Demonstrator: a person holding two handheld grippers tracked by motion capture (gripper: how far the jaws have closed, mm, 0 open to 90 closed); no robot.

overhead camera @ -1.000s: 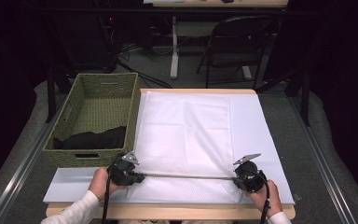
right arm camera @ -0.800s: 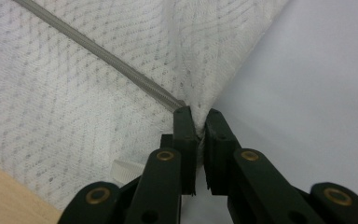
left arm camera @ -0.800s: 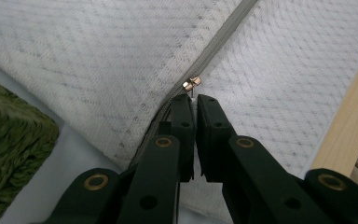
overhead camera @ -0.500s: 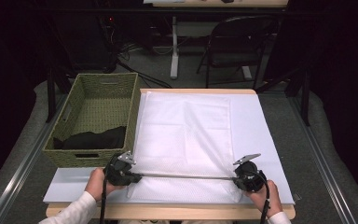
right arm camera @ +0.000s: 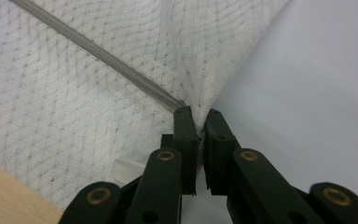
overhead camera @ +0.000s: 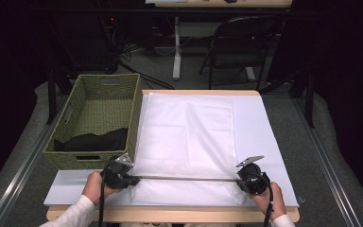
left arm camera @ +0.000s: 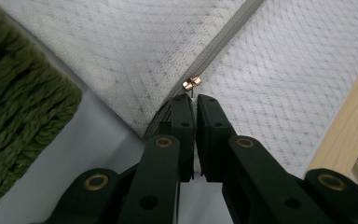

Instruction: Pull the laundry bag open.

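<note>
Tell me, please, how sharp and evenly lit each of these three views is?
High view: the white mesh bag is brightly lit and a little washed out, the room behind is nearly black. Left gripper view: the zipper pull is crisp, the green basket is blurred. Right gripper view: the zipper is soft, and the jaws are sharp.

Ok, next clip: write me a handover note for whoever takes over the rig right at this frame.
Left gripper: shut on the zip pull at the left end of the zipper.
Right gripper: shut on the white mesh bag, pinching the fabric at the zipper's right end.
The bag lies flat on the white sheet, zipper along the near edge, pulled taut between the grippers. The green basket to the left holds a dark cloth.
Done: both ends gripped.
Left: probably running the slider along the zipper; I cannot tell whether the zip is open or closed.
</note>
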